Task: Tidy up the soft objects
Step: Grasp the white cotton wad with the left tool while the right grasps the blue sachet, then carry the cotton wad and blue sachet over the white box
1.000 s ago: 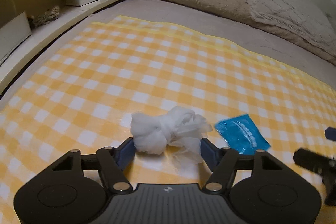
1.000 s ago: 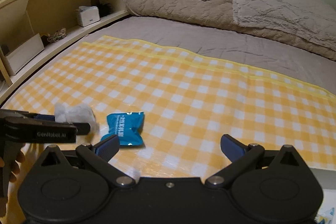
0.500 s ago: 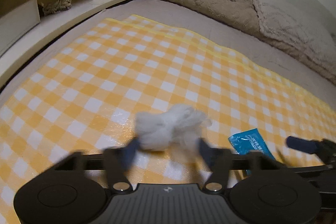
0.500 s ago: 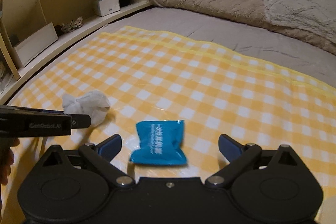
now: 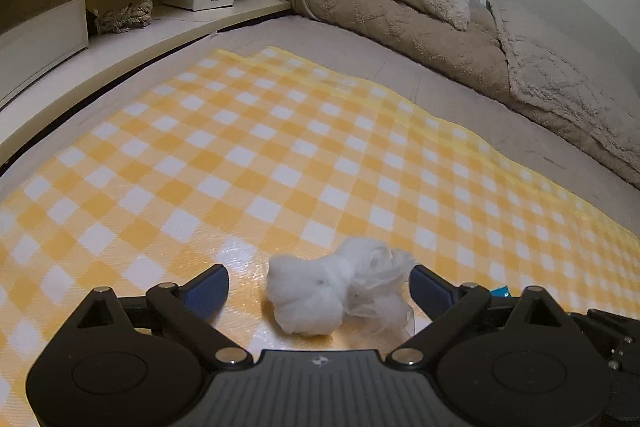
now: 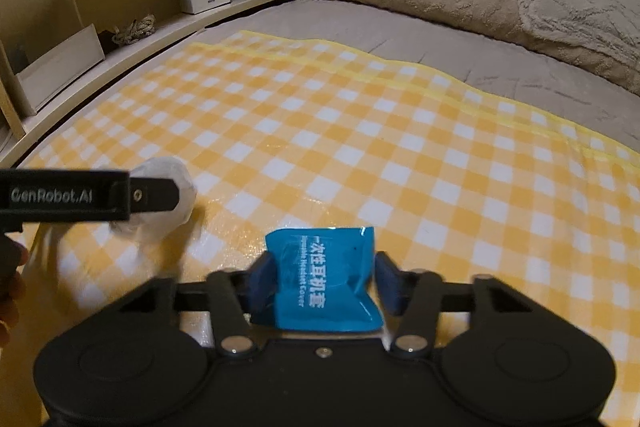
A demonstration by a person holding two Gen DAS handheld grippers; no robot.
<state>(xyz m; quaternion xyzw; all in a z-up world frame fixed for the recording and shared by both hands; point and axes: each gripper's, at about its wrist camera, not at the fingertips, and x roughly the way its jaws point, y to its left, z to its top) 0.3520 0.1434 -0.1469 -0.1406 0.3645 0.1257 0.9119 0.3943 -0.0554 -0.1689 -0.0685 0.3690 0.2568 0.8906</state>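
Yellow-and-white checked mat [image 6: 360, 131] on the bed: broad bare room beyond both items, its far edge well off.

Right claw [image 6: 323, 283] has just been closing, now pinching the blue foil packet [image 6: 322, 279] at the mat's near edge. Grasp step; a lift looks next.

Left claw [image 5: 318, 285], just opening, stands spread around the white knotted cloth bundle [image 5: 336, 293], which lies free beside the packet.

In the right wrist view the left gripper's arm [image 6: 86, 195] hides part of the white bundle [image 6: 176, 183]. The person's hand [image 6: 10, 291] is cut off at the left edge. Right gripper [image 6: 323, 283] fingers appear blurred.
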